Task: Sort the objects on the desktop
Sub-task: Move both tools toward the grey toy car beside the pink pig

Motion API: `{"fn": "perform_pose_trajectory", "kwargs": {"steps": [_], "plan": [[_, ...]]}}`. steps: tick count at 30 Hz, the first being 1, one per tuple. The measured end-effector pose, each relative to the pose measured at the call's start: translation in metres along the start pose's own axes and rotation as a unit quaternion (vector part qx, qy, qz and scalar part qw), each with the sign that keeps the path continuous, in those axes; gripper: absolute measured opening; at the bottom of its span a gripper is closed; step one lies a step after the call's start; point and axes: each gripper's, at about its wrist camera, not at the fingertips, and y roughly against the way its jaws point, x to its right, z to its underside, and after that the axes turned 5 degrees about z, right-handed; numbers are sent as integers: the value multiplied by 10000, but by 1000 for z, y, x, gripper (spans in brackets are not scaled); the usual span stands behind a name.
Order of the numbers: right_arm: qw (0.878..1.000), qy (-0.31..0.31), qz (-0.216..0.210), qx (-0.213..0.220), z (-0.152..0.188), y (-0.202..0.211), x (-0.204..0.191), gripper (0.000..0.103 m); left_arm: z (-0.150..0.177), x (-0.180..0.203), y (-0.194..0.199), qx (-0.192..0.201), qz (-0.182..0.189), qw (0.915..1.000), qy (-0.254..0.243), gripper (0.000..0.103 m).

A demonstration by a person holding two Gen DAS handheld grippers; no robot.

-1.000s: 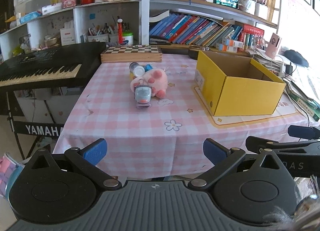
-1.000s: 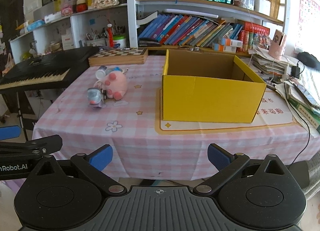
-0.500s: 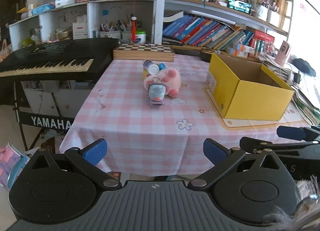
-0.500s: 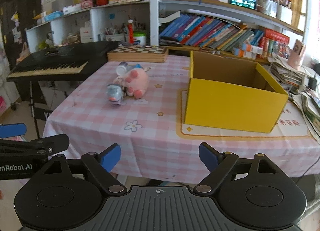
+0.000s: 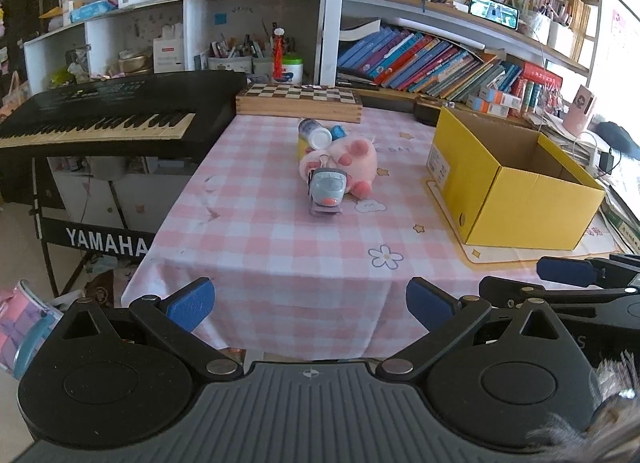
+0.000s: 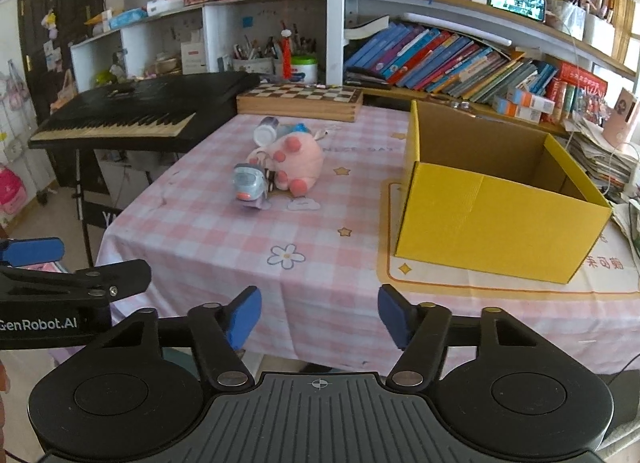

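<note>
A pink plush pig (image 5: pixel 350 161) (image 6: pixel 298 163) lies mid-table on the pink checked cloth, with a grey toy train (image 5: pixel 327 191) (image 6: pixel 250 183) in front of it and a white-capped bottle (image 5: pixel 314 134) (image 6: pixel 266 131) behind it. An open yellow cardboard box (image 5: pixel 516 199) (image 6: pixel 496 219) stands to the right. My left gripper (image 5: pixel 308 301) hangs open off the table's near edge, nothing between its fingers. My right gripper (image 6: pixel 318 317) is beside it, jaws closing on empty air, well short of the toys.
A wooden chessboard box (image 5: pixel 300 101) sits at the table's far edge. A black Yamaha keyboard (image 5: pixel 108 119) on a stand flanks the table's left side. Bookshelves (image 6: pixel 460 59) fill the back wall. Papers and cables (image 6: pixel 600 155) pile up right of the box.
The right gripper's blue pads have drawn much closer together. Both views have swung, so the table and toys now sit further right in frame. The left gripper's pads stay equally wide.
</note>
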Motion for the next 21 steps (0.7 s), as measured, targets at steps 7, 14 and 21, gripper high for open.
{"fn": "perform_pose_trajectory", "kwargs": {"steps": [7,14,21], "plan": [[9999,81,-59,15,-11,-13,0,57,-8,-1,-16,-43,-31,10000,24,102],[9998,144,-124,9,-31,-34,3,57,-19,-4,-37,-142,-39,9999,91,102],[9995,253,-180,-1,-48,-55,5,57,-33,-6,-65,-237,-40,9996,168,102]]}}
